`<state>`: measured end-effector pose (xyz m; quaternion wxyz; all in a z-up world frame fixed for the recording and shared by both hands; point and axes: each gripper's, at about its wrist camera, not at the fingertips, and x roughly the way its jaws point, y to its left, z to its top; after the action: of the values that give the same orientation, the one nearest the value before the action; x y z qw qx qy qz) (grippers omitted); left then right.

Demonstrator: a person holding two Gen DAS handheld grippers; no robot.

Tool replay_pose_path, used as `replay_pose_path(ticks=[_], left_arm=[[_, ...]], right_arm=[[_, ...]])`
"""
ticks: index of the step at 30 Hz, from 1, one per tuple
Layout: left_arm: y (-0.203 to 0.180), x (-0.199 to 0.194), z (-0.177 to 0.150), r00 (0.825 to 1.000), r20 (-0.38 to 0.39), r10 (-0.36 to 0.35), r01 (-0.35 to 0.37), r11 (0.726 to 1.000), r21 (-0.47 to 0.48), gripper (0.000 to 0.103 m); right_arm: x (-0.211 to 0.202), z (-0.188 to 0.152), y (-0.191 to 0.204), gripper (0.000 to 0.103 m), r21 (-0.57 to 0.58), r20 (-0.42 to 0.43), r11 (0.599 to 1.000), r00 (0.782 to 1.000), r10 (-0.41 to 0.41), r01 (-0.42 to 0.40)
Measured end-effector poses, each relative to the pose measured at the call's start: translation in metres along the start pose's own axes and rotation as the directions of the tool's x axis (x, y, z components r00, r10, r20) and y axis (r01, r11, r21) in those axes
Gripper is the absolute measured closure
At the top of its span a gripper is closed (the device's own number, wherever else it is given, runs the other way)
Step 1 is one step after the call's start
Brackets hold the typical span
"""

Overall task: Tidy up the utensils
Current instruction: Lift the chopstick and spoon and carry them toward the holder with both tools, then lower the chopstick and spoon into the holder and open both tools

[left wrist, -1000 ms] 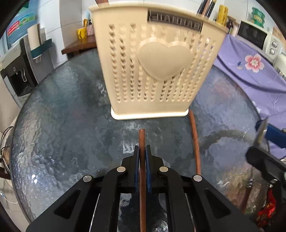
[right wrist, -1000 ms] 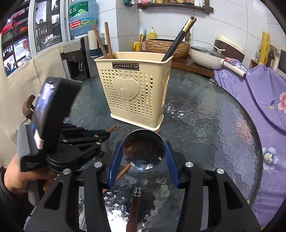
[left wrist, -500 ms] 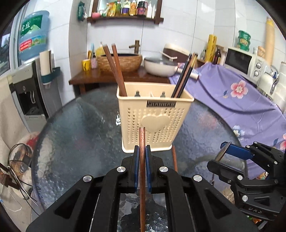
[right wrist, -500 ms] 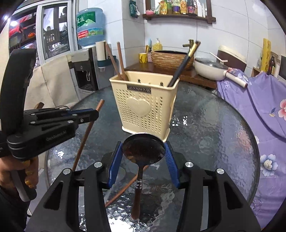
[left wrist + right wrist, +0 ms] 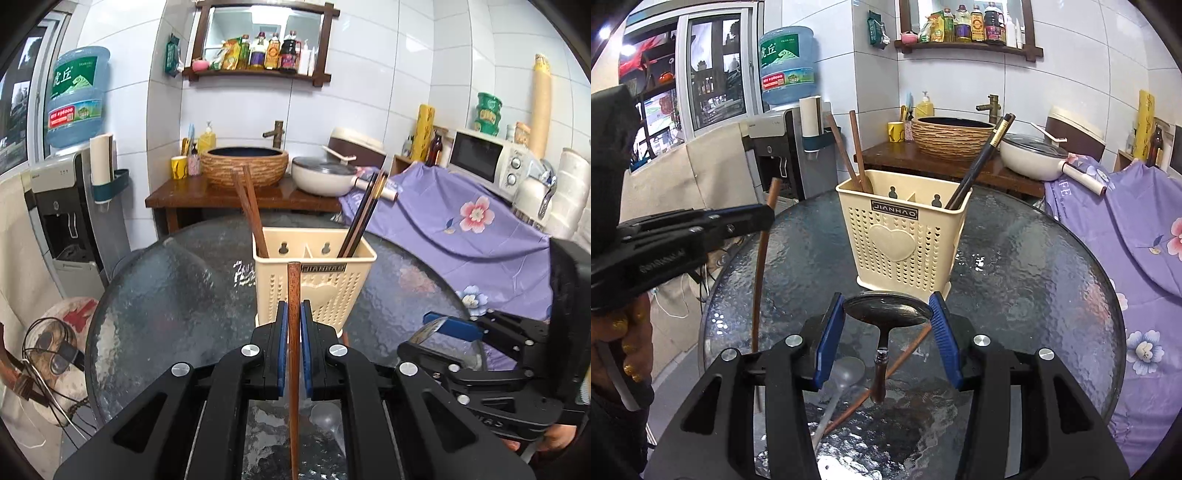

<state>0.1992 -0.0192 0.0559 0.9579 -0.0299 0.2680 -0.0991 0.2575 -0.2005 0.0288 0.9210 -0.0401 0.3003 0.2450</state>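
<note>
Left tongs (image 5: 291, 325) pinch a wooden chopstick (image 5: 293, 295); right tongs (image 5: 886, 325) clamp the spoon (image 5: 886, 311) bowl. Tip each vertical above the holder (image 5: 901, 236), brown pair's compartment probably, then release.

Black hand-held gripper (image 5: 291, 332), blue pads (image 5: 827, 332), silver screws.

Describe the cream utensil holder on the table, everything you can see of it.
The cream utensil holder looks plastic, its walls perforated, with a raised heart and a JIANHAO label on the front. It stands upright on the glass table, split by a divider. Brown wooden chopsticks lean in its left compartment, dark chopsticks in its right.
</note>
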Motion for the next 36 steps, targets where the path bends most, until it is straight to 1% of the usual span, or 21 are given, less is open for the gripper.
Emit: replay_pose_path(ticks=[8, 12, 16, 20, 23, 27, 29, 31, 34, 36], left_arm=[[0.005, -0.015, 0.028, 0.998, 0.048, -0.029, 0.028, 1.000, 0.011, 0.096], [0.001, -0.023, 0.054, 0.996, 0.082, -0.037, 0.034, 0.999, 0.036, 0.096], [-0.001, -0.033, 0.089, 0.991, 0.124, -0.044, 0.037, 0.998, 0.059, 0.096], [-0.005, -0.038, 0.125, 0.986, 0.163, -0.025, 0.013, 0.997, 0.077, 0.096], [-0.002, -0.037, 0.150, 0.983, 0.178, -0.035, 0.025, 0.998, 0.062, 0.096], [0.001, -0.034, 0.169, 0.978, 0.206, -0.026, 0.018, 0.999, 0.042, 0.096], [0.000, -0.028, 0.176, 0.977, 0.212, -0.024, 0.017, 0.999, 0.035, 0.096], [-0.001, -0.015, 0.179, 0.980, 0.200, -0.021, 0.015, 0.999, 0.029, 0.096], [-0.001, 0.003, 0.174, 0.981, 0.196, 0.007, -0.013, 0.999, 0.030, 0.096], [0.000, 0.014, 0.165, 0.982, 0.186, 0.012, -0.018, 0.999, 0.030, 0.096]], right_arm=[[-0.006, 0.028, -0.001, 0.056, -0.015, 0.028, 1.000, 1.000, 0.002, -0.002], [-0.014, 0.052, -0.003, 0.056, -0.022, 0.056, 1.000, 0.998, 0.006, -0.005], [-0.025, 0.088, -0.007, 0.056, -0.025, 0.098, 1.000, 0.995, 0.005, -0.003], [-0.031, 0.128, -0.011, 0.056, -0.023, 0.142, 1.000, 0.990, -0.010, 0.013], [-0.033, 0.154, -0.014, 0.056, -0.019, 0.171, 0.999, 0.985, -0.033, 0.036], [-0.030, 0.183, -0.018, 0.056, -0.016, 0.217, 0.998, 0.974, -0.061, 0.066], [-0.023, 0.190, -0.019, 0.056, -0.021, 0.230, 0.996, 0.970, -0.082, 0.089], [-0.012, 0.192, -0.021, 0.056, -0.020, 0.236, 0.994, 0.967, -0.096, 0.104], [0.011, 0.184, -0.024, 0.056, -0.015, 0.221, 0.992, 0.968, -0.118, 0.125], [0.026, 0.173, -0.025, 0.055, -0.014, 0.203, 0.991, 0.971, -0.126, 0.132]])
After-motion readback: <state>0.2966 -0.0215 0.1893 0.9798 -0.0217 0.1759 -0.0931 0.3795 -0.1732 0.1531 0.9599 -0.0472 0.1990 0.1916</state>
